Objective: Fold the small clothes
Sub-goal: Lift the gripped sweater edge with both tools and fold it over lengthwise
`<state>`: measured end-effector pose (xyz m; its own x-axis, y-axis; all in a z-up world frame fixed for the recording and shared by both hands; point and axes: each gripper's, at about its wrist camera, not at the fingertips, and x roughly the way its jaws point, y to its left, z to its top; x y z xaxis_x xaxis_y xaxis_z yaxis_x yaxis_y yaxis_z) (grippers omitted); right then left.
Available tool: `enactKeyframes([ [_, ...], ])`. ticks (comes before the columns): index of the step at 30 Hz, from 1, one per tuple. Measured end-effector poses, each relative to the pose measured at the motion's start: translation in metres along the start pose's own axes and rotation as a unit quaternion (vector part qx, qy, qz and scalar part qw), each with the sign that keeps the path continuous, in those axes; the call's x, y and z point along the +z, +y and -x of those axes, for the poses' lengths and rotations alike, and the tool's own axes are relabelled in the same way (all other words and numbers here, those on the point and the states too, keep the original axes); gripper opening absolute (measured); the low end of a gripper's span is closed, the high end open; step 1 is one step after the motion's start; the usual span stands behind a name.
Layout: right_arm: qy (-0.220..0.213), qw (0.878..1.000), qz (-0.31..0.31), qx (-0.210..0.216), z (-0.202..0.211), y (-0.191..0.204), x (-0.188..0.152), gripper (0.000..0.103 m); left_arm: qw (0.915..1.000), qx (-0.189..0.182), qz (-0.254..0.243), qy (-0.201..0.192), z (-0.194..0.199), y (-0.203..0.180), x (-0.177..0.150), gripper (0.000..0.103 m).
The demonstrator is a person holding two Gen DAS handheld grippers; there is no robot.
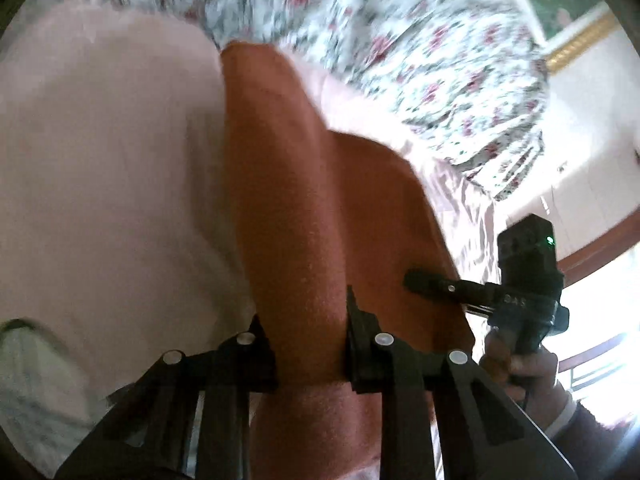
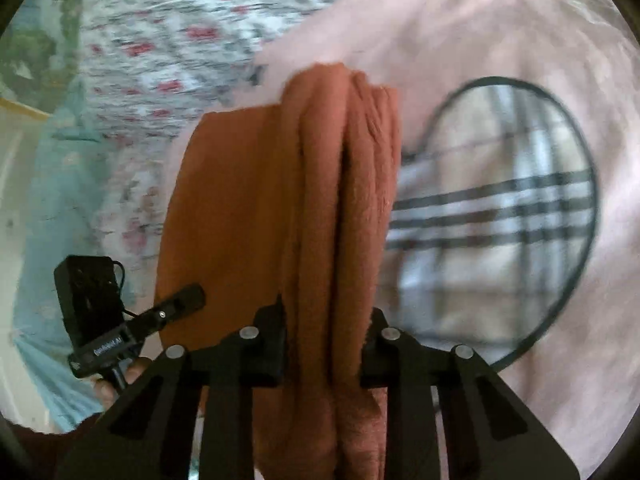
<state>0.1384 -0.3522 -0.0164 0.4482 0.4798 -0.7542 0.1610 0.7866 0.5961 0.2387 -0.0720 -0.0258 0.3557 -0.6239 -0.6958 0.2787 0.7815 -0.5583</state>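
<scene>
A rust-orange fleece garment hangs stretched between both grippers above a pale pink cloth. My left gripper is shut on one bunched edge of it. My right gripper is shut on the other edge, where the orange garment lies in several folded layers. The right gripper also shows in the left wrist view, at the garment's right side. The left gripper shows in the right wrist view, at the garment's left side.
The pink cloth carries a round plaid patch. A floral sheet lies beyond it, also in the right wrist view. A light blue cloth is at the left. A white wall with gold trim stands far right.
</scene>
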Motion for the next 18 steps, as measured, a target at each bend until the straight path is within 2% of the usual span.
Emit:
enactKeyframes([
  [5, 0.031, 0.998, 0.037, 0.049, -0.039, 0.051, -0.026, 0.025, 0.9994, 0.022, 0.018, -0.02, 0.069, 0.039, -0.025, 0.022],
  [10, 0.07, 0.994, 0.057, 0.056, -0.086, 0.085, -0.046, 0.024, 0.9974, 0.051, 0.045, -0.023, 0.104, 0.08, -0.05, 0.022],
  [14, 0.083, 0.994, 0.059, 0.046, -0.105, 0.09, -0.051, 0.023, 0.9949, 0.06, 0.077, -0.025, 0.107, 0.108, -0.069, 0.023],
  [18, 0.085, 0.995, 0.055, 0.024, -0.112, 0.086, -0.054, 0.023, 0.9937, 0.071, 0.083, -0.022, 0.098, 0.117, -0.077, 0.024],
])
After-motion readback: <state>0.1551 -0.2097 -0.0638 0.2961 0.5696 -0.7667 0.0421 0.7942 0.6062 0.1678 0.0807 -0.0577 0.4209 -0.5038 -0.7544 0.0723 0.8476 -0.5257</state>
